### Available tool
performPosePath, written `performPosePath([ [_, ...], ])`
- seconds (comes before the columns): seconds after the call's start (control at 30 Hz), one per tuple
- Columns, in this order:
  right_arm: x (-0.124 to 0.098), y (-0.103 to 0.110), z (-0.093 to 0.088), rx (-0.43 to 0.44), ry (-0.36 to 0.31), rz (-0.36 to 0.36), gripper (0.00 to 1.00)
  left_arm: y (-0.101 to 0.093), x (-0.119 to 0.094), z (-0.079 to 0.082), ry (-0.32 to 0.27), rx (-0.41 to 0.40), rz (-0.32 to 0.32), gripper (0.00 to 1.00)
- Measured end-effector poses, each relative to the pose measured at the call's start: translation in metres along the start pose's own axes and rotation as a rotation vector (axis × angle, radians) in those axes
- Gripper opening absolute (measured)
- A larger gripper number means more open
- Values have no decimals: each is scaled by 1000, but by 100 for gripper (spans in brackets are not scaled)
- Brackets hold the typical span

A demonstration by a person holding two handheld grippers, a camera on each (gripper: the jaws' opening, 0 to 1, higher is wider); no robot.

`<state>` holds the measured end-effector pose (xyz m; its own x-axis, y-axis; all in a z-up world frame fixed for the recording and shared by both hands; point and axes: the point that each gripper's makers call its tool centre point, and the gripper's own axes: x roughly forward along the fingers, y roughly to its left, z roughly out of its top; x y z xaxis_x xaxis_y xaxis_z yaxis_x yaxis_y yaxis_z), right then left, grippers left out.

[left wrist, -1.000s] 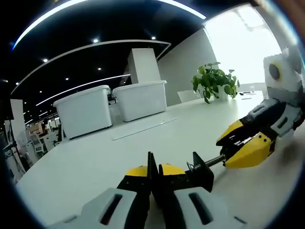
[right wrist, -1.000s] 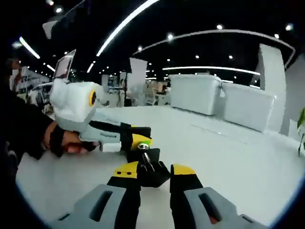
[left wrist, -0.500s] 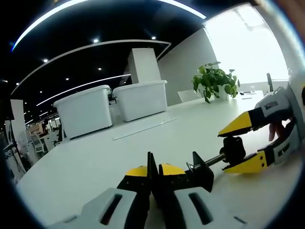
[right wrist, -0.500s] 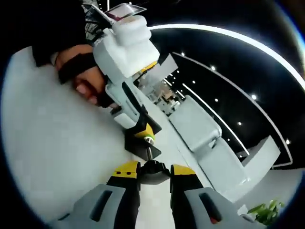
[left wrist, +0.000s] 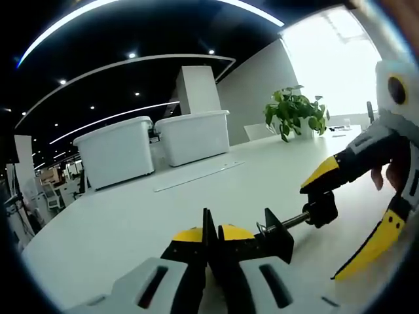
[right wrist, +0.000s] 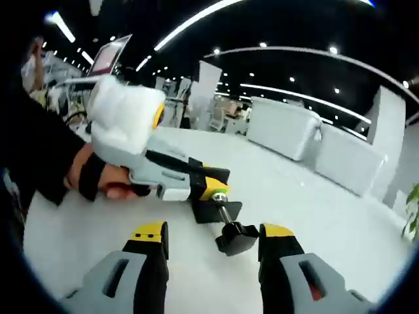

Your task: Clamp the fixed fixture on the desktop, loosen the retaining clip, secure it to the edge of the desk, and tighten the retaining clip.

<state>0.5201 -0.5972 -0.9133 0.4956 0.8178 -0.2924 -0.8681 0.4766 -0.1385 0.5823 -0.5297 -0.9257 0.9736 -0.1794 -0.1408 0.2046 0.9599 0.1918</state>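
Fixture (left wrist: 275, 237) sat on the white desktop (left wrist: 131, 222), its black body pinched in your left gripper (left wrist: 213, 239), jaws pressed together on it. Your right gripper (right wrist: 213, 237) stood spread wide around the black screw knob (right wrist: 237, 237), one jaw touching it at most. Risk, as I judged it: closing off-centre could skid the knob sideways and twist the fixture in your left grip.
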Motion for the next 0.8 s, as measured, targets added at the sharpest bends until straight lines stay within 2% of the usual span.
performPosePath([
  [0.07, -4, -11, -1, 184, -5, -8, 44, 0, 0, 0, 0, 0, 0, 7],
  [0.1, 4, -29, -8, 256, 3, -16, 42, 0, 0, 0, 0, 0, -1, 7],
  [0.13, 6, -36, -11, 322, 8, -11, 42, 0, 0, -1, 1, -1, 0, 7],
  [0.27, -1, -35, -17, 476, -12, 3, 39, 0, -2, -1, 0, -2, -1, 7],
  [0.3, 9, -49, -20, 524, -14, 17, 38, -1, -2, -1, 0, -3, -2, 7],
  [0.33, 13, -53, -22, 572, -14, 31, 38, -1, -3, 0, 0, -2, -2, 7],
  [0.4, 17, -51, -26, 673, -13, 49, 35, -2, -4, 0, 1, -3, -1, 7],
  [0.43, 16, -49, -23, 715, -25, 49, 30, -2, -5, 0, 1, -2, -1, 7],
  [0.5, 20, -49, -22, 762, -34, 67, 25, -3, -6, 1, 1, -2, -2, 7],
  [0.6, 21, -49, -20, 755, -53, 64, 26, -4, -7, 1, 0, -1, -2, 7],
  [0.63, 18, -43, -19, 770, -55, 67, 25, -4, -7, 1, 0, -1, -2, 7],
  [0.73, 17, -44, -20, 820, -48, 51, 25, -5, -8, 1, 1, -1, -2, 7],
  [0.8, 16, -40, -20, 788, -49, 48, 24, -5, -8, 2, 1, -1, -1, 7],
])
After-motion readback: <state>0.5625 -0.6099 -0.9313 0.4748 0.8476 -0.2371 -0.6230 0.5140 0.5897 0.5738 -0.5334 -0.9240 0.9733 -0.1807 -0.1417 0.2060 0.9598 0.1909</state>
